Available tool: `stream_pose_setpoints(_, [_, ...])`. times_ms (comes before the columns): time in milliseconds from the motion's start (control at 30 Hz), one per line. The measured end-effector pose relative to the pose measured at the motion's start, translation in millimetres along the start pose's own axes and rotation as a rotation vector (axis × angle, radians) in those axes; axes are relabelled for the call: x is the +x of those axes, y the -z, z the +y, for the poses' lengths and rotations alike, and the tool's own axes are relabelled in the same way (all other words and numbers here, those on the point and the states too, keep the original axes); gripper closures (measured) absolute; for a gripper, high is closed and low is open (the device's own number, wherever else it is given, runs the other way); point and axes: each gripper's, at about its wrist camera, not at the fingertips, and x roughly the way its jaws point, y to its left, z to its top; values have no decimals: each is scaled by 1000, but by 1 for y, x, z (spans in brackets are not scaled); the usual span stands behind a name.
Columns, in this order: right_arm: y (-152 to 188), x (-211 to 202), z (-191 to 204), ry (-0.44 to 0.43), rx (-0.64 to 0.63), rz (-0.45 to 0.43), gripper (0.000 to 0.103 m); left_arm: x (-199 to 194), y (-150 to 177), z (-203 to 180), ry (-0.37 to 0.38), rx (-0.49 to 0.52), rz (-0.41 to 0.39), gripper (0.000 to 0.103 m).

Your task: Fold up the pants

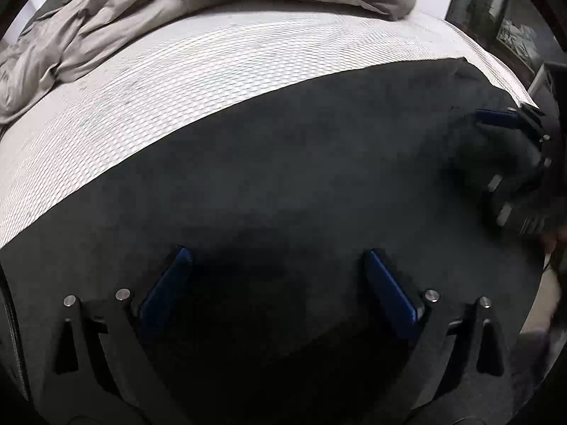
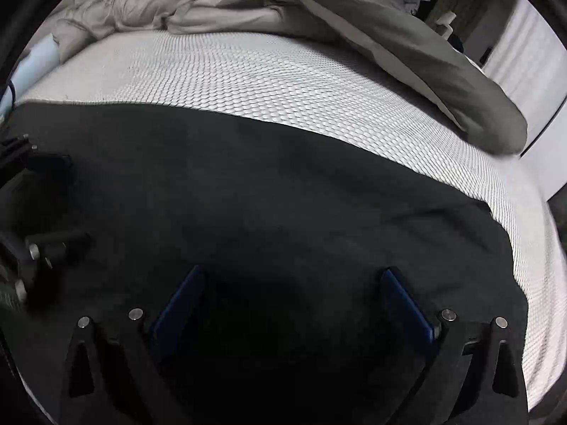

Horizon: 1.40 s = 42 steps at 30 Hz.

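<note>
Pants [image 1: 283, 177]: dark charcoal cloth, spread flat on the mattress [image 1: 177, 81], filling the near half of both views; far edge a straight line across the quilted white surface; one corner toward the right in the left wrist view, with a raised fold of cloth there; seen again in the right wrist view [image 2: 283, 194], where the right-hand edge curves down along the mattress [image 2: 319, 99] side; surface mostly smooth, faint creases only. Left gripper [image 1: 280, 258]: directly above the pants, blue-padded fingers [image 1: 166, 290] spread wide apart, nothing between them; whether the tips touch the cloth cannot be told; also visible at the left margin of the right wrist view [image 2: 60, 198], dark and blurred, over the left part of the pants. Right gripper [image 2: 292, 279]: likewise above the pants, fingers [image 2: 407, 308] set wide, empty; appears at the right margin of the left wrist view [image 1: 496, 148], beside the raised fold near the pants' corner, one blue pad showing, the other hidden. Blanket [image 1: 88, 24]: beige-grey, rumpled, heaped on the mattress beyond the pants' far edge, well apart from them; in the right wrist view [image 2: 407, 46] a long fold of it runs down toward the right. Background beyond the mattress dim and indistinct.
</note>
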Motion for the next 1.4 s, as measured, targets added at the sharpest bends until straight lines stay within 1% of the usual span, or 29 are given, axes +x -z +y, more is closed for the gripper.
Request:
stream_pose_setpoints(33, [5,-5,-20,23,55,1,2,-1,4,6,-5,-15,0,2])
stream_pose_setpoints(67, [17,-13,-43,89,104,4,2,-4,8,12,-6,-30,-1,1])
stream_pose_setpoints(133, [31,-8,-72,270,134,40,3,-10,16,16,-13,-38,-7,1])
stream_pose_setpoints(167, [37,-7,-84,281,164,45,3,-12,18,17,-21,-39,-9,1])
stream_pose_setpoints(200, [44,-6,-100,223,234,36,3,-15,20,17,-30,-46,-13,1])
stream_pose_setpoints(233, [47,-7,-109,191,285,31,3,-18,21,17,-39,-54,-20,1])
stream_pose_setpoints(300, [48,-19,-115,200,332,5,3,-27,22,15,-54,-70,-30,3])
stream_pose_setpoints(333, [46,-29,-114,194,338,-21,3,-34,22,11,-42,-73,-46,4])
stream_pose_setpoints(433, [45,-68,-90,111,316,-140,3,-53,20,3,25,-50,-132,3])
stream_pose_setpoints(467, [43,-78,-77,52,296,-170,3,-57,20,-5,44,-38,-148,2])
stream_pose_setpoints(533, [38,-76,-52,-56,235,-175,3,-49,18,-28,98,-10,-134,1])
stream_pose_setpoints(567, [38,-73,-38,-84,197,-164,3,-42,20,-35,107,0,-108,2])
stream_pose_setpoints(633, [38,-60,-9,-114,104,-117,3,-26,22,-44,88,2,-62,1])
stream_pose_setpoints(667, [39,-47,5,-112,54,-77,3,-23,25,-48,79,7,-51,1])
stream_pose_setpoints(733, [47,-29,24,-82,6,-24,3,-23,32,-50,65,35,-48,1])
stream_pose_setpoints(767, [50,-24,25,-93,2,-13,3,-26,34,-52,62,42,-47,1])
stream_pose_setpoints(833, [53,-26,16,-109,26,-24,2,-30,37,-36,52,35,-36,1])
stream_pose_setpoints(900, [58,-31,-3,-30,64,-25,2,-37,38,-10,5,8,-32,1])
stream_pose_setpoints(967, [62,-28,-32,75,149,-11,3,-45,46,9,-44,-19,-42,1])
stream_pose_setpoints(1000, [65,-29,-39,64,175,-21,4,-48,50,23,-77,-37,-47,1])
stream_pose_setpoints(1033, [67,-31,-40,42,196,-31,4,-50,54,32,-85,-53,-51,1])
stream_pose_setpoints(1133, [57,-46,-14,133,141,-44,4,-65,68,49,-75,-91,-93,2])
stream_pose_setpoints(1167, [52,-56,-3,115,131,-75,4,-71,73,49,-79,-89,-113,2])
stream_pose_setpoints(1200, [46,-67,12,63,125,-116,3,-79,77,45,-65,-64,-139,2])
stream_pose_setpoints(1233, [43,-79,30,10,114,-148,3,-82,80,43,-52,-34,-140,2])
stream_pose_setpoints(1267, [35,-80,48,-29,89,-162,3,-84,84,40,-43,-4,-132,2])
stream_pose_setpoints(1333, [24,-75,85,-58,15,-145,3,-84,92,40,-39,25,-127,1])
stream_pose_setpoints(1367, [21,-66,108,-90,-38,-127,3,-84,96,44,-34,16,-128,1])
stream_pose_setpoints(1400, [23,-58,119,-111,-66,-114,3,-80,98,49,-24,-6,-120,1])
